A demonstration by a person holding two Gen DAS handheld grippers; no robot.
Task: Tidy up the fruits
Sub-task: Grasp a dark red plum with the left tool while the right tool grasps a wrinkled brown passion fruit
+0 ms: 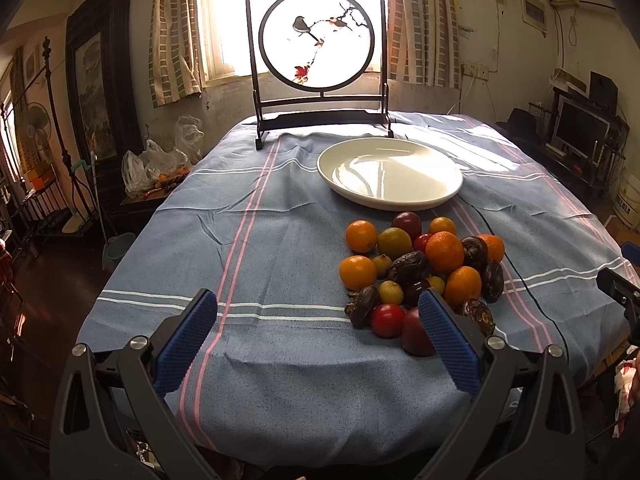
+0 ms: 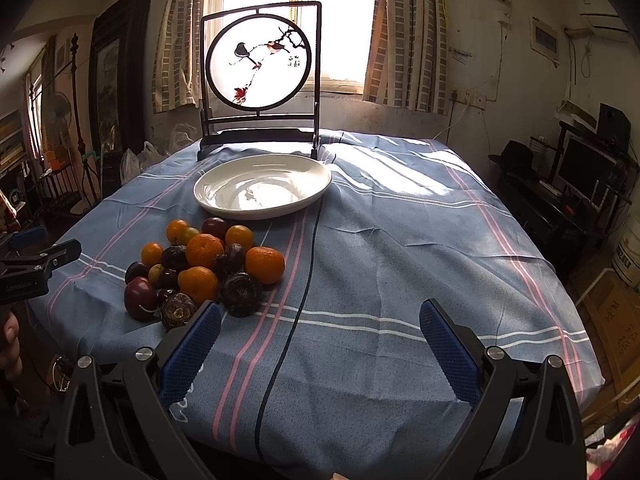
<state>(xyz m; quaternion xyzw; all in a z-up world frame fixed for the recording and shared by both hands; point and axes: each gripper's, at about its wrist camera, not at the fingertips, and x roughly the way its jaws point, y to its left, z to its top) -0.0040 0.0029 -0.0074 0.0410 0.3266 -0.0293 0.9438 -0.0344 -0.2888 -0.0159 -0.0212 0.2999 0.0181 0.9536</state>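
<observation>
both grippers, left gripper (image 1: 318, 310) and right gripper (image 2: 320, 322), are hanging spread wide and empty; fruit pile (image 1: 420, 272) is waiting beside the bare plate (image 1: 390, 200), probably its destination.

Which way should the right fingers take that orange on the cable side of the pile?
Grip the orange across its round middle, coming from above with the right gripper and staying on its cable side. That flank looks bare; dark fruit crowds the other side, so a low sideways approach would likely knock the pile.
</observation>
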